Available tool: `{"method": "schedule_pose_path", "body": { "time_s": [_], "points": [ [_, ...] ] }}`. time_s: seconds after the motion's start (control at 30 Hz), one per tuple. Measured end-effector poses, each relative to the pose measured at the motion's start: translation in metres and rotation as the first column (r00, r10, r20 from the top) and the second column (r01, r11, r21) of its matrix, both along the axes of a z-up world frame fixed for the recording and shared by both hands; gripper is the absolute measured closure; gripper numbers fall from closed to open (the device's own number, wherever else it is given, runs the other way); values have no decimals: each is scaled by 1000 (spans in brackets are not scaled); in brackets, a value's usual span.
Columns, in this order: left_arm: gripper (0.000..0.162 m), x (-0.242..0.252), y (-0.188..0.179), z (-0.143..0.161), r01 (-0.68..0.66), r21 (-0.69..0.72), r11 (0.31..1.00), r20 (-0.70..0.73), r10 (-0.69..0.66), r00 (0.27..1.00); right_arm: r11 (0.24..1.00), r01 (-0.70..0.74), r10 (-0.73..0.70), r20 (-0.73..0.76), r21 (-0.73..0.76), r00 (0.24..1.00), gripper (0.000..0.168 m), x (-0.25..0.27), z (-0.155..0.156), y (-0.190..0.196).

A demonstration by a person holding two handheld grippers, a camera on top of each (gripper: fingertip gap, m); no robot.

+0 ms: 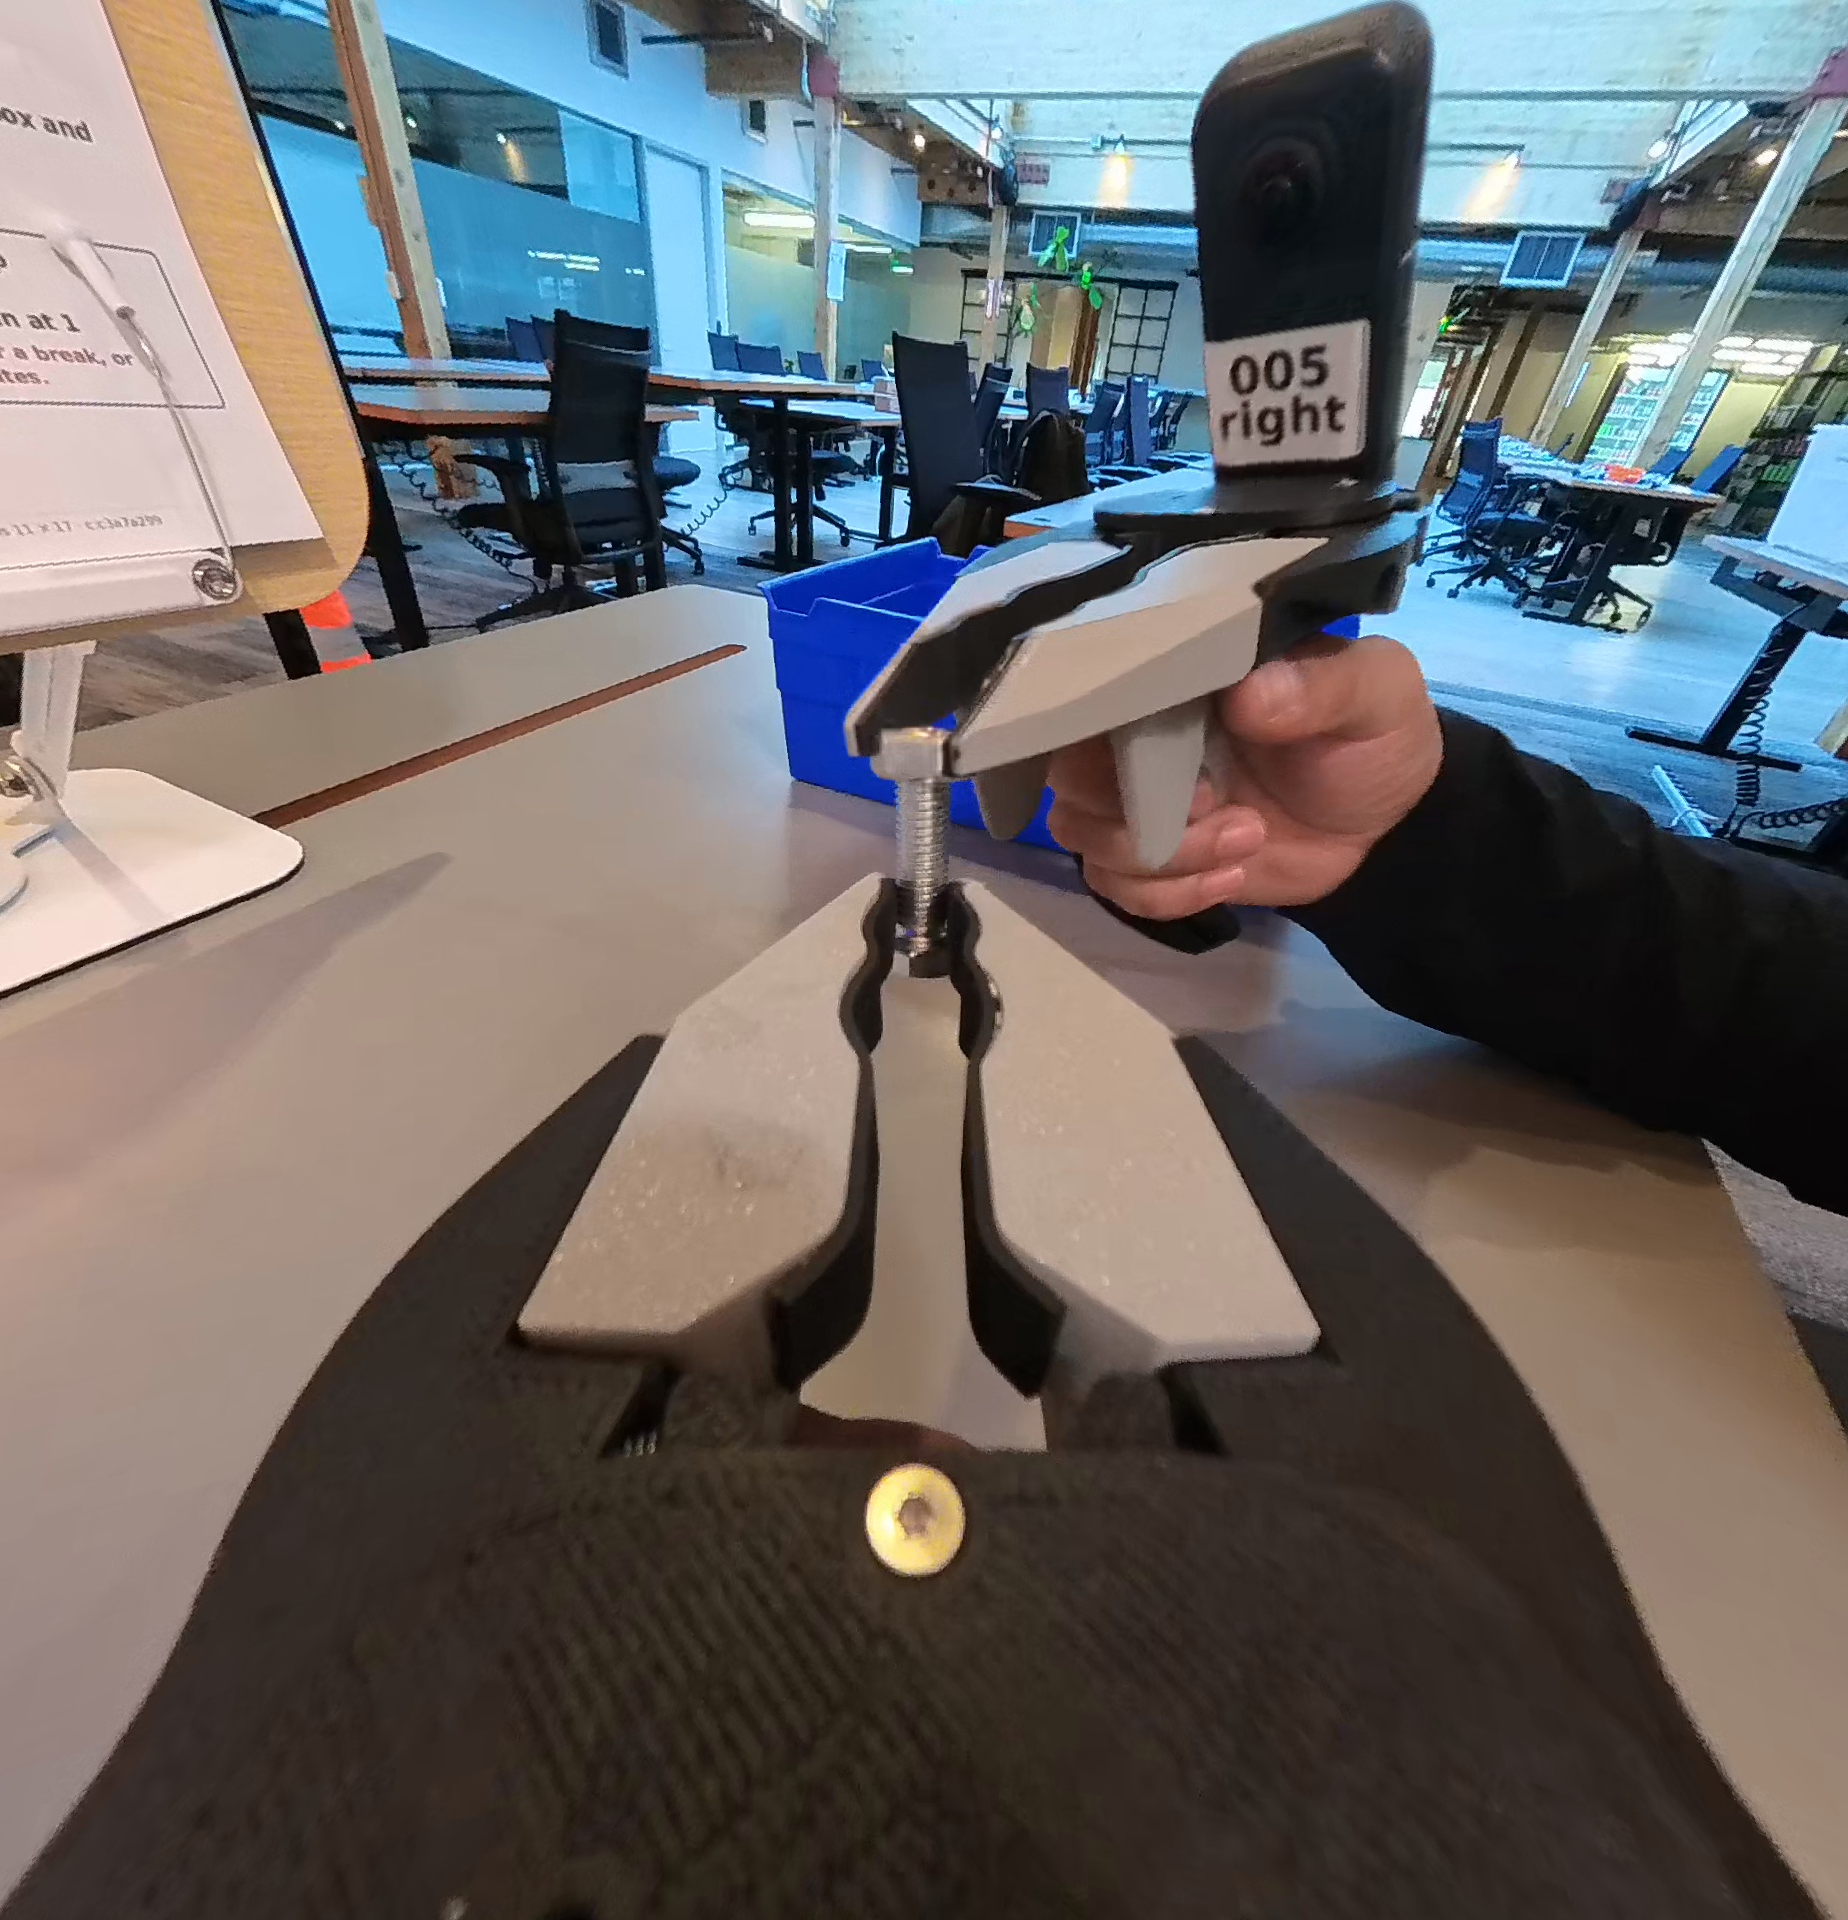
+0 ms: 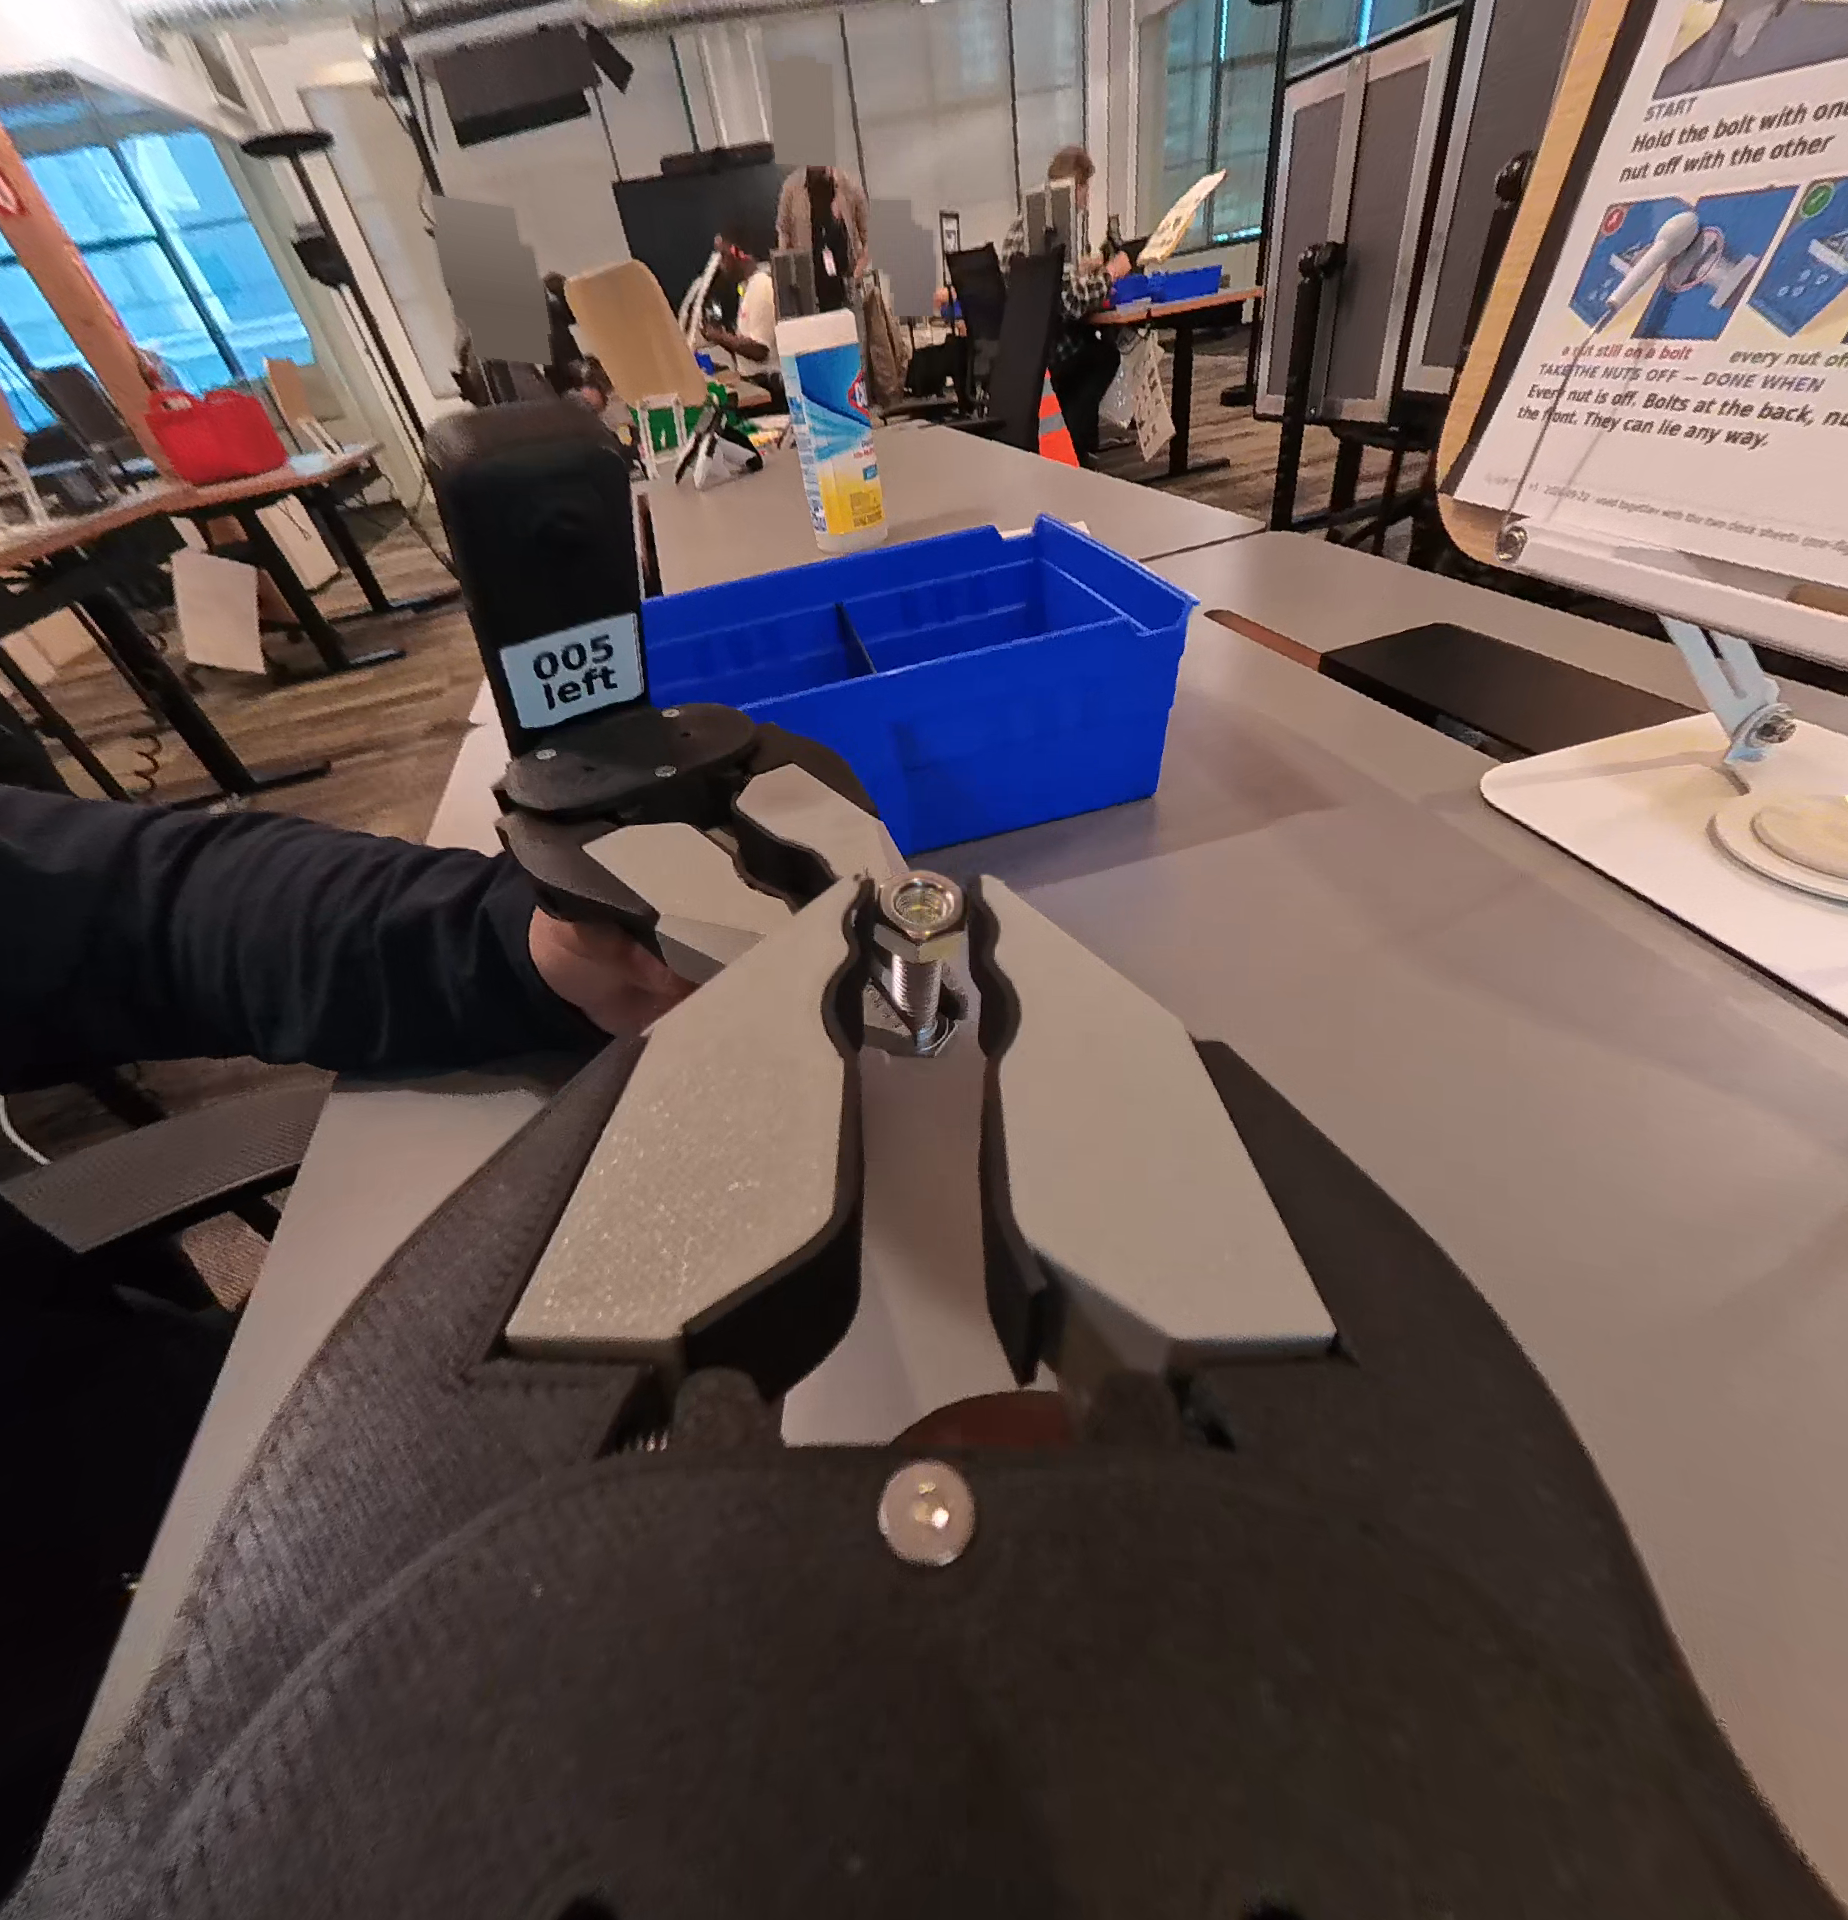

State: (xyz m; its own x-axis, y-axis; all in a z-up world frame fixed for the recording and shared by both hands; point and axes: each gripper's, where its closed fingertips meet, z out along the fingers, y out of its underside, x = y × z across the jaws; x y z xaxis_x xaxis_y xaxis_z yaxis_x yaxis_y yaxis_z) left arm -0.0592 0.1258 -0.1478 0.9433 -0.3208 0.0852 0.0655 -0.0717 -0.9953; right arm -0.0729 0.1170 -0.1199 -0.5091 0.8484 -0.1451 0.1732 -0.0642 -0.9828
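Two grippers: you hold one in each hand, and both meet on a single bolt in the middle of both views, above the grey counter.
Left gripper: its fingers are closed around the bolt's lower end, at centre frame of the left wrist view; the very tip of the bolt is hidden between them.
Right gripper: its fingers are clamped on the hex piece at the bolt's upper end. Whether that is a nut or the head, you cannot tell from here.
Axis: the bolt stands upright in the left wrist view, bare thread showing between the two pairs of fingers. The right gripper comes in from the upper right of that frame, above the left one.
Your right hand: wrapped around the handle at the right of the left wrist view, dark sleeve behind it.
Blue bin: just beyond the grippers, on the counter, with a divider inside. What lies in it is not visible.
Sheet stand: at the upper right of the right wrist view, a printed sheet on a white base.
Wipes canister: past the bin, at upper centre.
Far: desks, chairs and several people in an open office.
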Motion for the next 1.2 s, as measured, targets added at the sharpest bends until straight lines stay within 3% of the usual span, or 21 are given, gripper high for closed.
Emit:
{"method": "schedule_pose_path", "body": {
  "time_s": [0.37,0.53,0.77,1.2],
  "points": [
    [155,-2,5,-16,-65,-57,996,-131,57,990,983,52,-65,68,177,996,154,0,-16,6],
    [155,-4,5,-15,-64,-55,996,-112,57,992,990,49,-57,59,134,997,154,-2,-14,6],
    [155,0,0,1,-11,7,1000,-4,11,1000,999,-11,10,-13,-47,1000,154,0,2,1],
    [155,-1,3,-6,-35,-26,999,-49,33,998,999,19,-20,19,46,1000,154,0,-5,4]
  ]
}}
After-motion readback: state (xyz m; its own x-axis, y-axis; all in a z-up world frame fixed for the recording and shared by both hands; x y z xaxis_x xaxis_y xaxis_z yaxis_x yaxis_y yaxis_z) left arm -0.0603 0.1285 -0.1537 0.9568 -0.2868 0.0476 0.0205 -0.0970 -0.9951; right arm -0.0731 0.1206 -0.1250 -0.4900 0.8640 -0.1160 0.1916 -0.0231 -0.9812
